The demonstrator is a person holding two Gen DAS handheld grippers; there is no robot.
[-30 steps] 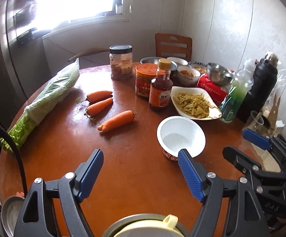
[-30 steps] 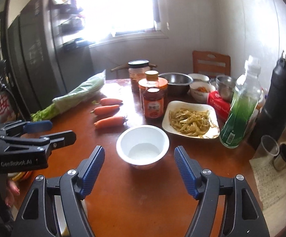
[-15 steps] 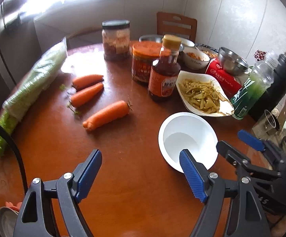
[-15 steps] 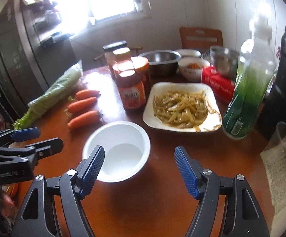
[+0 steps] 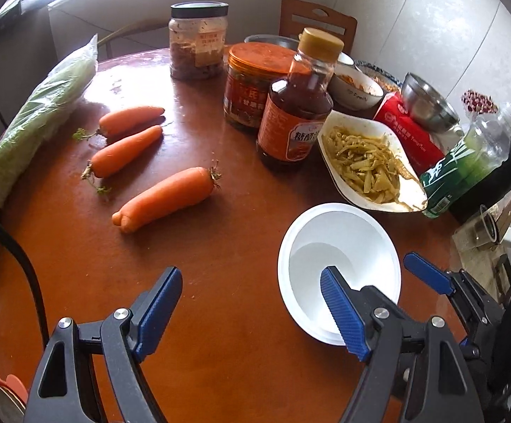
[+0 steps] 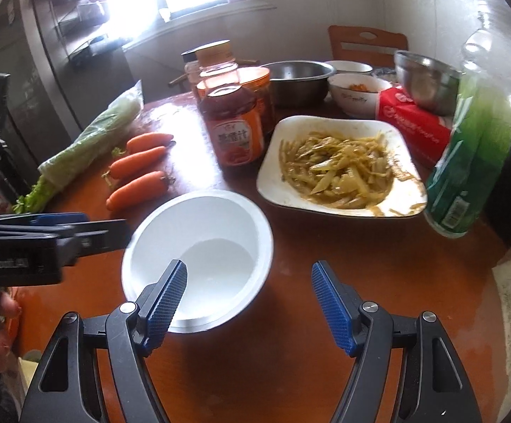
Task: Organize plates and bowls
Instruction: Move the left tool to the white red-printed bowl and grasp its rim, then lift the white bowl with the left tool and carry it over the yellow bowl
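Observation:
An empty white bowl (image 5: 340,257) (image 6: 199,246) stands on the round brown table (image 5: 220,246). My left gripper (image 5: 251,306) is open, its right finger over the bowl's near rim. My right gripper (image 6: 250,303) is open, its left finger over the bowl's near rim; it also shows in the left wrist view (image 5: 428,276). A white plate of yellow shredded food (image 5: 368,162) (image 6: 340,165) sits just behind the bowl. A small white bowl with food (image 6: 356,97) and steel bowls (image 6: 297,79) stand further back.
Three carrots (image 5: 167,197) and bagged greens (image 5: 33,120) lie at left. A sauce bottle (image 5: 297,105), two jars (image 5: 251,84), a red packet (image 5: 410,130), a green drink bottle (image 6: 477,148) and a black flask (image 5: 509,162) crowd the back and right. A chair (image 6: 366,44) stands behind.
Both grippers have moved forward and down toward the white bowl. Each now has one finger over the bowl's rim. Both stay open.

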